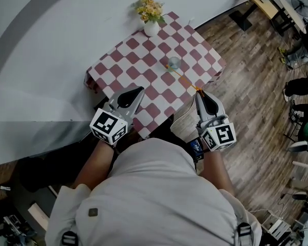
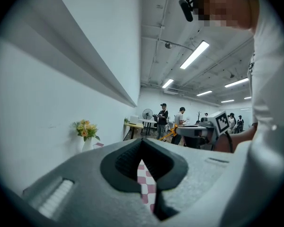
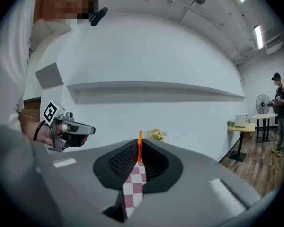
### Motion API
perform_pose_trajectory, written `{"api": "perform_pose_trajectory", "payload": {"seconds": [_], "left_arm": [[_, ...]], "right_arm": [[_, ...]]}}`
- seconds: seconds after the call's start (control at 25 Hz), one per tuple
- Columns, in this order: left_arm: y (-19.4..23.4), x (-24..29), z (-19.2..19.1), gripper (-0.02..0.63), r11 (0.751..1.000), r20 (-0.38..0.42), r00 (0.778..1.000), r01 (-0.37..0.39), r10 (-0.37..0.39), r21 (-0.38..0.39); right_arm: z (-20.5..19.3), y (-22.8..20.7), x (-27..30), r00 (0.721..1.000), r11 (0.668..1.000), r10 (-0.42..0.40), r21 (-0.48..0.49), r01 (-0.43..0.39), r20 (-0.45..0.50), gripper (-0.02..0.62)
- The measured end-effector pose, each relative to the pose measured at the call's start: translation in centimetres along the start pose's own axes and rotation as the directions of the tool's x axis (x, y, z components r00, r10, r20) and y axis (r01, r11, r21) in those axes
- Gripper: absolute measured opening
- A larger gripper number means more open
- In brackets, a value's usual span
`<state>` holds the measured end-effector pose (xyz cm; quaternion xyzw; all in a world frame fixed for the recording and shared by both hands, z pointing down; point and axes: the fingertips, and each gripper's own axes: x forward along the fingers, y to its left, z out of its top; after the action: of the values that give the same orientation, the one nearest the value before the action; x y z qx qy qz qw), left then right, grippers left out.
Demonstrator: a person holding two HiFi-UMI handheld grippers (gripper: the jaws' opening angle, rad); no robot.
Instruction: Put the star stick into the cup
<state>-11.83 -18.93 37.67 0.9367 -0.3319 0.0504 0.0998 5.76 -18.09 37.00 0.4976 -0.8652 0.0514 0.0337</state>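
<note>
Closest to the camera, the person's pale shirt (image 1: 154,199) is filling the bottom of the head view, both forearms reaching toward the cup (image 1: 174,62). That clear cup is standing upright near the middle of the surface (image 1: 143,60), which is carrying a red-and-white checked cloth. Nearer the person than the cup and to its right, the right gripper (image 1: 198,92) is pinching the thin orange star stick (image 1: 186,78) between jaws pressed onto it. The stick is slanting from the jaw tips to the cup; whether its far end is sitting inside is unclear. Left of the cup and nearer the person, the left gripper (image 1: 139,90) is hovering with jaws closed together, holding nothing. Beyond the cup, a white vase of flowers (image 1: 151,24) is standing at the surface's far edge.
</note>
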Motion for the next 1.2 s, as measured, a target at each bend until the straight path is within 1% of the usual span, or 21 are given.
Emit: {"api": "perform_pose_trajectory", "payload": {"seconds": [0.36,0.6,1.0,1.2], "left_arm": [[1.7,4.9,-0.9,0.003,0.999,-0.043,0.999,0.0,-0.002,-0.038],[3.1,8.1,-2.6,0.003,0.998,-0.084,0.996,-0.007,0.001,-0.064],[4.9,12.5,-4.9,0.003,0.994,-0.129,0.992,-0.018,0.005,-0.103],[5.8,13.7,-6.1,0.003,0.991,-0.158,0.987,-0.038,0.017,-0.131]], "right_arm": [[-1.7,-4.9,2.3,0.998,1.0,-0.004,0.017,0.005,-0.055,0.029],[-3.8,-8.0,4.0,0.995,1.0,-0.004,0.023,0.006,-0.099,0.029],[-8.2,-11.4,7.7,0.979,0.997,0.044,0.065,-0.032,-0.201,0.029],[-10.3,-12.3,9.6,0.964,0.994,0.08,0.089,-0.059,-0.252,0.029]]}}
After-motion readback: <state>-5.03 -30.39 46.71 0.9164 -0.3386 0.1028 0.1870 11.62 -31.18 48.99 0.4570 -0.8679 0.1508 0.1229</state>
